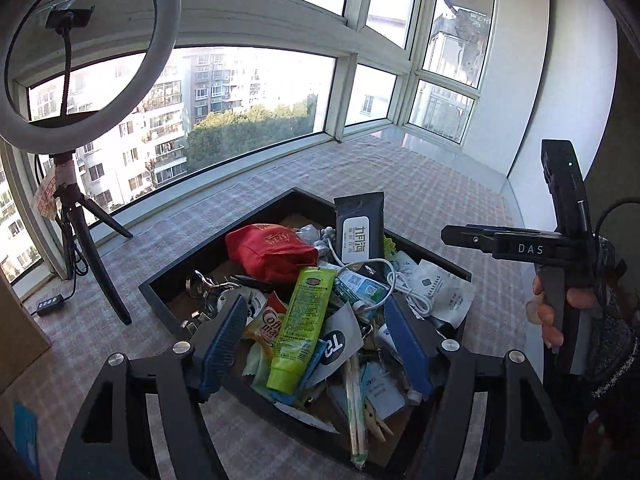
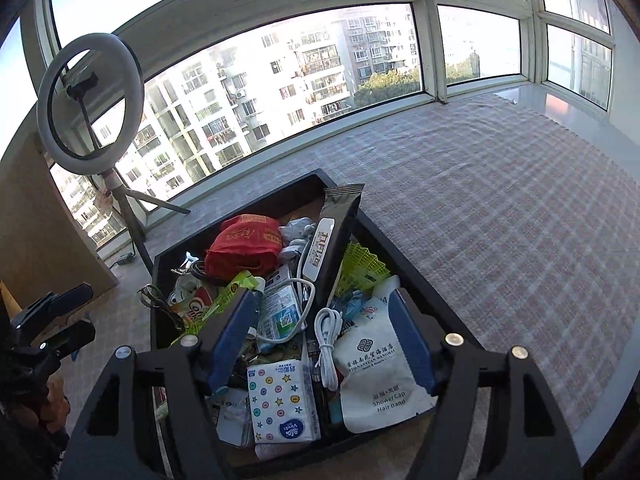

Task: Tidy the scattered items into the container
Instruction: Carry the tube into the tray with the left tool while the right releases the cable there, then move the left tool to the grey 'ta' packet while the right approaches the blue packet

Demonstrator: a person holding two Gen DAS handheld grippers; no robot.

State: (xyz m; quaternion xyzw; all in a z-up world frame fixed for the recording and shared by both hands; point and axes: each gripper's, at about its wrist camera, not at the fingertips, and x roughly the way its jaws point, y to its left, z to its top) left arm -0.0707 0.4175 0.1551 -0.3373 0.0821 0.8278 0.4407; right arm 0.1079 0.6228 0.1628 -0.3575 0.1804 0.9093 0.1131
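The black tray (image 1: pixel 224 240) heaped with small items lies directly under both claws: the left claw (image 1: pixel 320 344) hangs with its jaws wide apart and nothing between them above a green tube (image 1: pixel 300 332), and the right claw (image 2: pixel 324 340) gapes likewise, empty, over a coiled white cable (image 2: pixel 326 344) and a white shower-cap packet (image 2: pixel 376 380). At far left a ring light (image 2: pixel 90 100) stands on its tripod by the window; the checked cloth on the counter (image 2: pixel 500 220) stretches bare to the right. In the tray, left to right, sit a red pouch (image 1: pixel 268 250), a star-dotted tissue pack (image 2: pixel 280 404) and an upright black wipes pack (image 1: pixel 358 232).
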